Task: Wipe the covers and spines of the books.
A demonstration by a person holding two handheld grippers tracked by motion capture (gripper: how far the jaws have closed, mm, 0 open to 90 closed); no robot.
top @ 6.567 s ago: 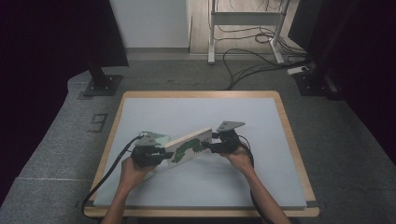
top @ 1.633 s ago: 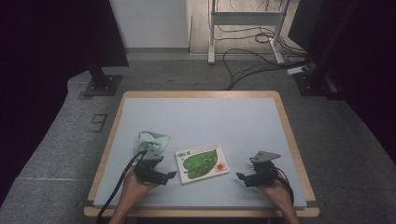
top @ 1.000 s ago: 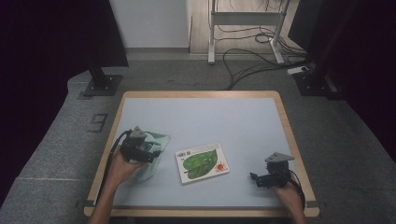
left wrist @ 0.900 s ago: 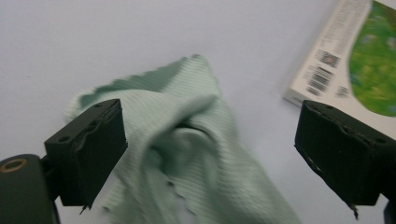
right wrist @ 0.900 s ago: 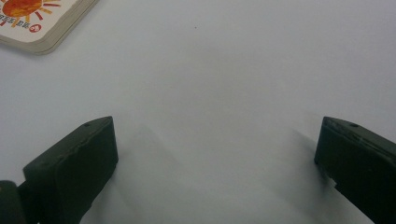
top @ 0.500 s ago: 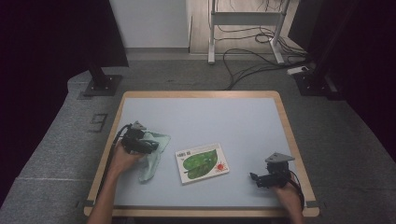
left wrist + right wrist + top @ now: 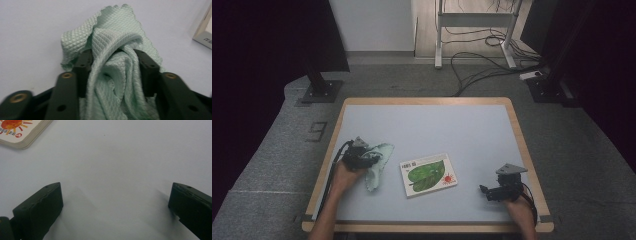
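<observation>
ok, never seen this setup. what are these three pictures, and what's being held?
No robot arm here: a person holds a hand-held two-jaw gripper in each hand at a table. The high view looks down from above; the other two come from cameras riding on each gripper, looking along its black jaws. On the table lie a pale green cloth and a picture book with a green leaf cover. The left gripper has just been closing and now pinches the bunched cloth. The right gripper is open over bare tabletop near the book's corner.
</observation>
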